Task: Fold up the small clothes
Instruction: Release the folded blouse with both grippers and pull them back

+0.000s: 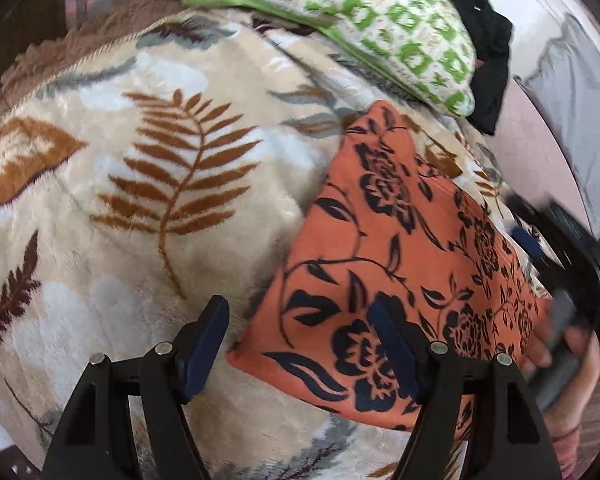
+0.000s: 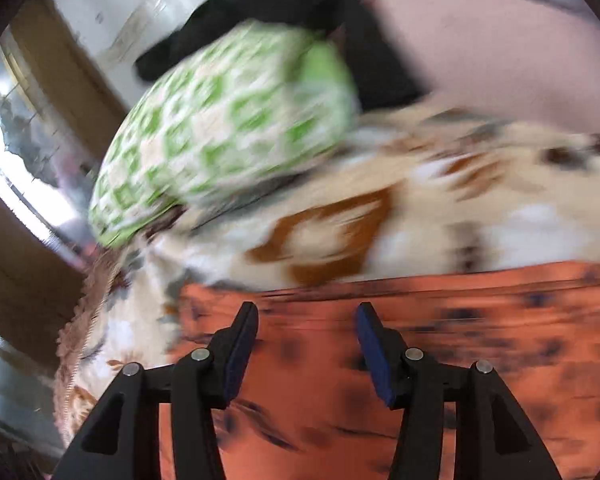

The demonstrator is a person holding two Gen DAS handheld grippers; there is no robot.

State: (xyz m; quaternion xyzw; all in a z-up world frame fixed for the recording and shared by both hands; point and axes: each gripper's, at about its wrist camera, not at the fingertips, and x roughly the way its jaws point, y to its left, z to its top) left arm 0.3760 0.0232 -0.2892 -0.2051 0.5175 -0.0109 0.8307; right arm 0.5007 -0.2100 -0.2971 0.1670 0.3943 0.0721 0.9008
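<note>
An orange cloth with a black flower print lies folded flat on a cream blanket with brown leaf prints. My left gripper is open and empty, hovering over the cloth's near left corner. In the blurred right wrist view my right gripper is open and empty above the same orange cloth. The right gripper and the hand holding it show blurred at the cloth's right edge in the left wrist view.
A green and white patterned pillow lies at the far side of the blanket, also in the right wrist view. A black garment is heaped behind it. A pink surface lies beyond.
</note>
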